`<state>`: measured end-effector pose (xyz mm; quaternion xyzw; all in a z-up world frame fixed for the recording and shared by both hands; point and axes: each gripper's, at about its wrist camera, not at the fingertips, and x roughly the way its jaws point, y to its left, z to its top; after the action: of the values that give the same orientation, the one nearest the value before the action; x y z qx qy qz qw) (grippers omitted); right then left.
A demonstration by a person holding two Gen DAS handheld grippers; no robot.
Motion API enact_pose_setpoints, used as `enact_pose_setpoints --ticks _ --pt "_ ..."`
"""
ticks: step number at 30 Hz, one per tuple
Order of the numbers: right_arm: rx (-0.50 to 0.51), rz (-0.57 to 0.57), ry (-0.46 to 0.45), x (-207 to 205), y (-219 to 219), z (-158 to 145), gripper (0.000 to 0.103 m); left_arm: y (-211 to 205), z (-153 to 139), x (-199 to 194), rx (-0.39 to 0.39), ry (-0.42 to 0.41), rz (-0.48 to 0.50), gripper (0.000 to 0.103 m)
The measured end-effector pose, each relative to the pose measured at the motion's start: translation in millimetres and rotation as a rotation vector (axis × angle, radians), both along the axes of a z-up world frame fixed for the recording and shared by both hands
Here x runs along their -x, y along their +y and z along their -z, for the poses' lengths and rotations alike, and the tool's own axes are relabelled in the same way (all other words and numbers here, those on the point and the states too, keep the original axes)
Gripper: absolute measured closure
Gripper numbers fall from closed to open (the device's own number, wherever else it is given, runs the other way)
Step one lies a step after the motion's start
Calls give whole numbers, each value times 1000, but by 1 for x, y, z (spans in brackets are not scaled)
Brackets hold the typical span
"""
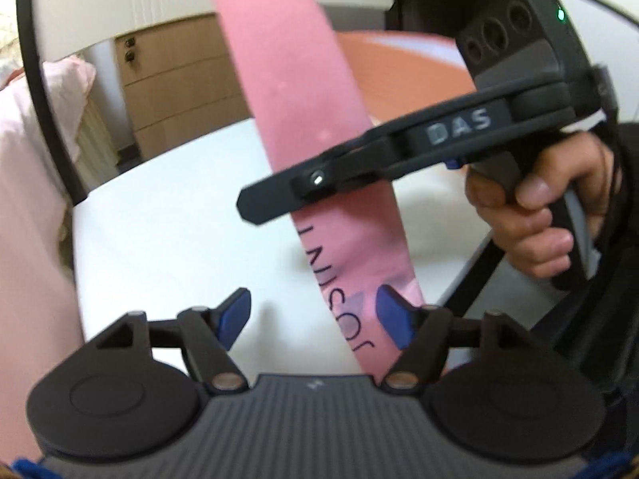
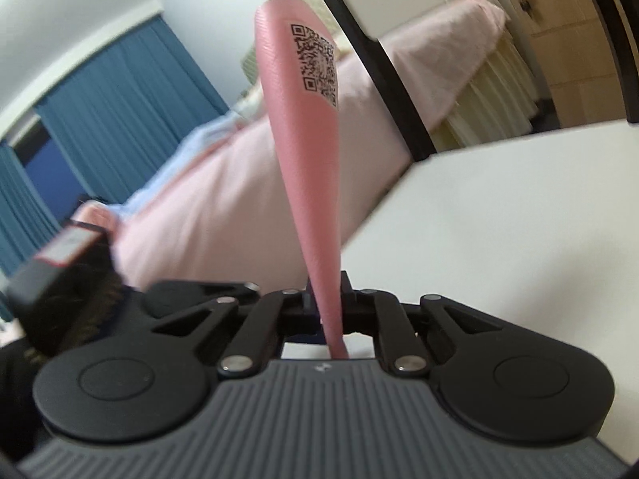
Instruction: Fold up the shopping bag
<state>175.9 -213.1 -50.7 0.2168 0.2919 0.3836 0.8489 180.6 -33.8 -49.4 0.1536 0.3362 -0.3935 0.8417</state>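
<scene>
Gripping a folded pink shopping bag [image 2: 303, 183], the right gripper [image 2: 328, 303] has its jaws pinched tight on the narrow strip of fabric, which passes between them and rises steeply away from the camera. Near the top of that strip a black QR code [image 2: 315, 64] is printed on the pink weave. No earlier view to compare.

Left wrist view, nearest first: the left gripper [image 1: 315, 315] stands with its blue pads [image 1: 393, 313] spread wide. The lower end of the bag [image 1: 311, 119] hangs between them, close against the right-hand pad; whether it touches that pad I cannot tell. The other pad is clear of it. Dark lettering runs along this lower stretch, partly readable only.

Just beyond, the right gripper [image 1: 249, 205] crosses the picture from the right, seen side-on, closed across the bag at about mid-length. A hand [image 1: 535, 215] wraps its grip handle at the right edge. A green light [image 1: 562, 14] glows on the tool's upper housing.

Under both tools lies a white table [image 1: 167, 231], bare where visible; the bag is lifted off it.

Farther back: a pink bedspread [image 2: 207, 215] beside the table, a black frame post [image 2: 395, 92], wooden drawers [image 1: 179, 80], and blue curtains [image 2: 120, 111] along the far wall. Edges blurred throughout.
</scene>
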Motion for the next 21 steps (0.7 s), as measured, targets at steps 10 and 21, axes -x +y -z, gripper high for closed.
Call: enact_pose_setpoints --ticks 10,21 --pt "-218 -135 -122 25 -59 -31 93 6 -17 13 267 67 142 29" --pt "-370 -381 -231 61 -73 -55 92 -19 -13 32 326 210 390 89"
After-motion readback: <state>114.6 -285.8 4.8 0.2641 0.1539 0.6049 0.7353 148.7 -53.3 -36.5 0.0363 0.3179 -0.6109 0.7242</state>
